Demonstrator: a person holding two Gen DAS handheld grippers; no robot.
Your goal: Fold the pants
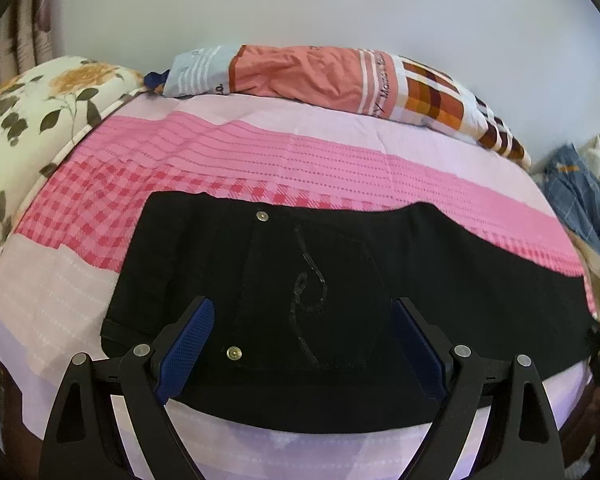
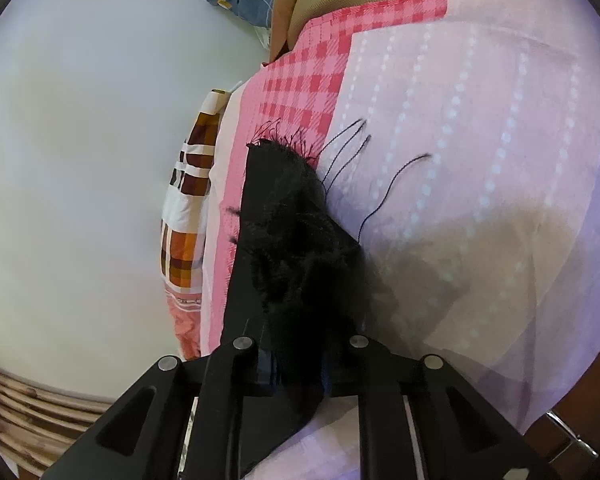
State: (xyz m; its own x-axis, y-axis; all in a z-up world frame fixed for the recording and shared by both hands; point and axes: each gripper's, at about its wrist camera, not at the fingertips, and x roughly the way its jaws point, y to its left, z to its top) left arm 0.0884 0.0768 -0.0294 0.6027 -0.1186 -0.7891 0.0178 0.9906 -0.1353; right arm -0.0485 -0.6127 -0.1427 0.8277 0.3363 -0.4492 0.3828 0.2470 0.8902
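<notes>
Black pants point(image 1: 460, 280) lie flat across a pink bedsheet point(image 1: 260, 152), with the waist end to the left. Their back pocket point(image 1: 260, 280), stitched with a curl and set with two metal rivets, faces up. My left gripper point(image 1: 302, 304) hovers over that pocket, wide open, its blue pads point(image 1: 188, 344) apart and nothing between them. In the right wrist view the frayed leg hem of the pants point(image 2: 292, 240) sticks forward out of my right gripper point(image 2: 296, 360), which is shut on the black cloth. Loose threads trail from the hem onto the sheet point(image 2: 480, 140). The cloth hides the fingertips.
A floral pillow point(image 1: 40, 112) sits at the left of the bed. A rolled orange-and-checked quilt point(image 1: 340, 76) lies along the far edge by the white wall. A heap of blue clothes point(image 1: 580, 200) lies at the right. Dark wooden bed frame point(image 2: 560, 436) shows at the near edge.
</notes>
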